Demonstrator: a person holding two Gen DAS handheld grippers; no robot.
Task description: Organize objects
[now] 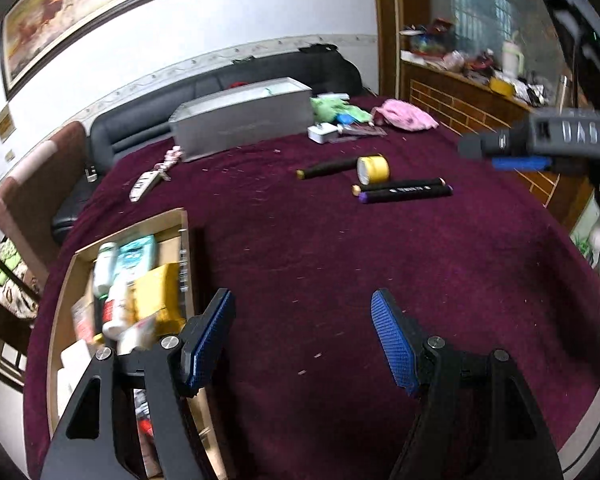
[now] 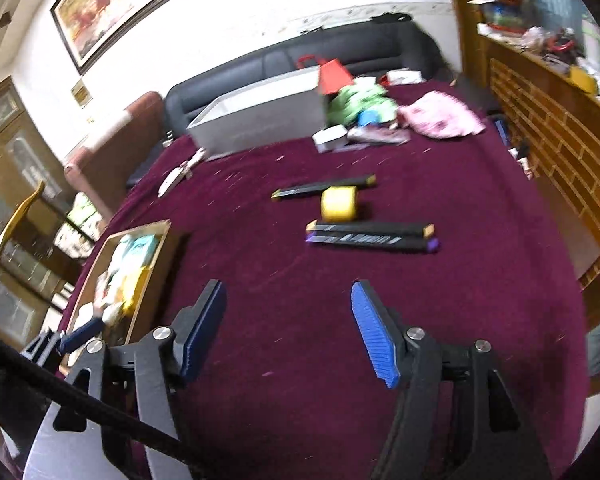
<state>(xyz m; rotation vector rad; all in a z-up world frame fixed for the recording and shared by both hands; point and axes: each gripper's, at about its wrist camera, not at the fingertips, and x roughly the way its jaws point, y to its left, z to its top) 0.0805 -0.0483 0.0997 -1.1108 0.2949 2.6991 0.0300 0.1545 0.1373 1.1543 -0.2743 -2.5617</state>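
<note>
There were three black marker pens on the dark red worktop, all lying flat out in front of both hand-held grippers. One marker with yellow ends lay alone, farther away. The other two lay side by side and touching: one with gold-colored ends and one with purple ends, the purple one nearer. One small round yellow tin sat between the lone marker and the pair, just beside the far marker's end.

The left hand-held gripper was spread wide with nothing between its two blue pads. It hung over bare red cloth. Just to its left sat one wooden tray stuffed with bottles and packets, too blurry to count.

The right hand-held gripper was also spread wide and held nothing. The pair of markers and the yellow tin lay ahead of it, well apart from its pads. In the left camera's view it showed as a blurry dark shape off to the right.

Far ahead of both stood one long grey box, open on top. To the right of the box was a small heap: one white charger block, some green stuff and one pink cloth.
</note>
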